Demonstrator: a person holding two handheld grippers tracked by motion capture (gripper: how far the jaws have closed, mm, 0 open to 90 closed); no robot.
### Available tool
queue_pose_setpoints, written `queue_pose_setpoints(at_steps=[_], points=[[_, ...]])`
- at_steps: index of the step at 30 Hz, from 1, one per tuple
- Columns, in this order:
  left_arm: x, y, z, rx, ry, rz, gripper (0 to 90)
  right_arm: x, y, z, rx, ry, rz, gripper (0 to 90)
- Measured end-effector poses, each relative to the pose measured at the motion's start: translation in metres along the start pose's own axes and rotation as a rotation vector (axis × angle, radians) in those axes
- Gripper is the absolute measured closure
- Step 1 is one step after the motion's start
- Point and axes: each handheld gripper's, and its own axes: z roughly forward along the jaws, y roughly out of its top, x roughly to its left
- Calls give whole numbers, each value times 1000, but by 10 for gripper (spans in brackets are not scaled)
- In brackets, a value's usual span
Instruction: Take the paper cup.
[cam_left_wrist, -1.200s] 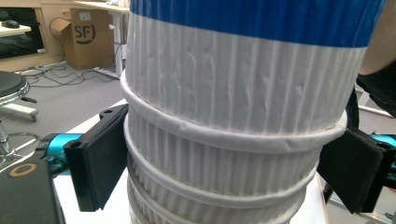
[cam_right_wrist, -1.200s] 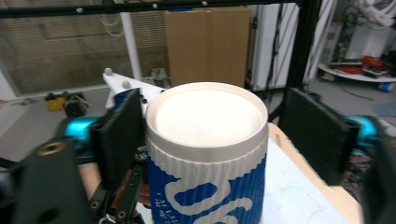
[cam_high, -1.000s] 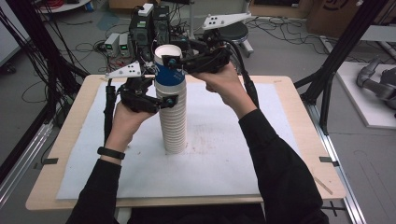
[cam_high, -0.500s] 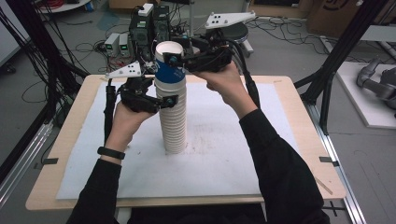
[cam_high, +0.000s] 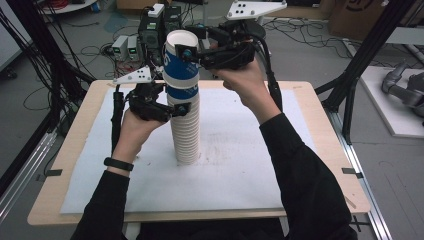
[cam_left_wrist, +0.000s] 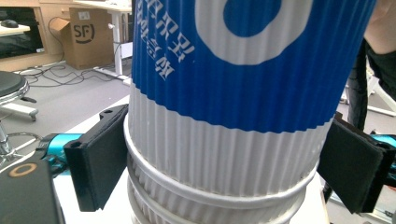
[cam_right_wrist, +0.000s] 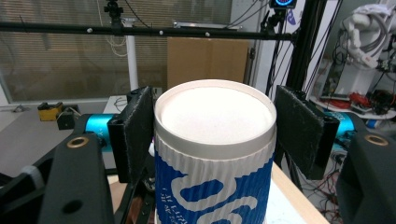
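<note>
Right gripper (cam_high: 186, 52): jaws clamped on the top cup (cam_high: 180, 65), the blue-and-white one, just under its closed upper end; they have just been closing, with that cup between them. In the right gripper view the two black pads (cam_right_wrist: 136, 128) flank the cup (cam_right_wrist: 215, 154) near its white disc. Against the earlier frames the hand and cup sit slightly higher, which suggests the cup has begun to part from the stack (cam_high: 184, 127). Left gripper (cam_high: 172, 107): jaws set wide around the stack below the blue band; in the left gripper view the pads (cam_left_wrist: 100, 158) lie at the ribbed wall on both sides, steadying the stack (cam_left_wrist: 219, 186). The stack stands upright on the white mat (cam_high: 240, 175) at the middle of the worktop (cam_high: 325, 125). Reading: the grip is made and the lift is starting; if the lower cups rise with the top one, the left hold is likely too loose
</note>
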Motion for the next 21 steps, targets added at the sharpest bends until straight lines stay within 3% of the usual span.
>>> queue_pose_setpoints(at_steps=[14,21], points=[[1,0,-1,2,-2,8,112,8,23,-29,-126,-23,-22,317],[1,0,0,2,-3,10,111,8,28,-43,-135,-39,-33,317]])
